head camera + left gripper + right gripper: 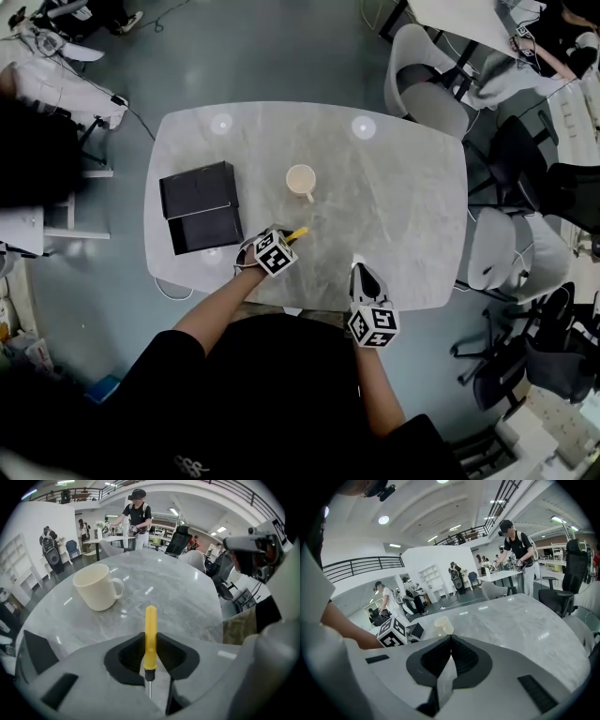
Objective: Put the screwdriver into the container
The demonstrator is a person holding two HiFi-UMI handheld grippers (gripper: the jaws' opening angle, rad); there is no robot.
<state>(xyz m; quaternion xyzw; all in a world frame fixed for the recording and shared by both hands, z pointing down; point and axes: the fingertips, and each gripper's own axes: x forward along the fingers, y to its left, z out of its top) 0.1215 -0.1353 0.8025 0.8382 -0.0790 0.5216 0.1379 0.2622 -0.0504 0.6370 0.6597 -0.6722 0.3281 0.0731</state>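
Note:
A screwdriver with a yellow handle and a thin metal shaft sits between the jaws of my left gripper, whose pads press on both sides of the handle. The handle tip points forward toward a cream mug, which stands upright and empty a short way ahead and to the left. From the head view, the left gripper holds the screwdriver low over the table, just near of the mug. My right gripper rests at the table's near edge, jaws shut on nothing. Its own view shows the right gripper with tips meeting.
A black open box lies on the left part of the grey marble table. Chairs stand along the table's right side and far corner. People work at other tables in the background.

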